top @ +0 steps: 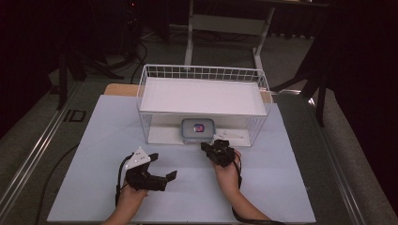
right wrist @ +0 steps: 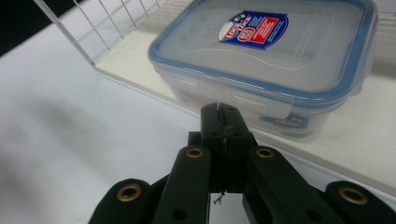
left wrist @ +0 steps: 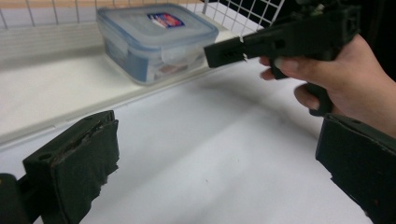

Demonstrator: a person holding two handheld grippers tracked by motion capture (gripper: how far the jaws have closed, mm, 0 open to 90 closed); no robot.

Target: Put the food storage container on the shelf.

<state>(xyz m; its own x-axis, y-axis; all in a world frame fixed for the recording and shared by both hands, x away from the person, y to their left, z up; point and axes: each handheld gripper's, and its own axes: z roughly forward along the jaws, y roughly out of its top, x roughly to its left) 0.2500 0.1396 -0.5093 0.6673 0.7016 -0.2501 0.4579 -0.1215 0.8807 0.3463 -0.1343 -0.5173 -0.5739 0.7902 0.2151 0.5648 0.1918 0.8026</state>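
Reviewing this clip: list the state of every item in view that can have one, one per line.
Clear plastic food container with blue-rimmed lid: lid on, upright, on the rack's lower shelf.
White wire two-tier rack: upright on the table, top shelf bare.
Left gripper: open, fingers wide apart, holding nothing.
Right gripper: shut, holding nothing, tips just short of the container.

Item: clear food container [right wrist: 266, 60] with blue-rimmed lid. One blue and red label [right wrist: 253, 29] is borne on the lid; its lettering is too blurred to be read. No other legible text is found.
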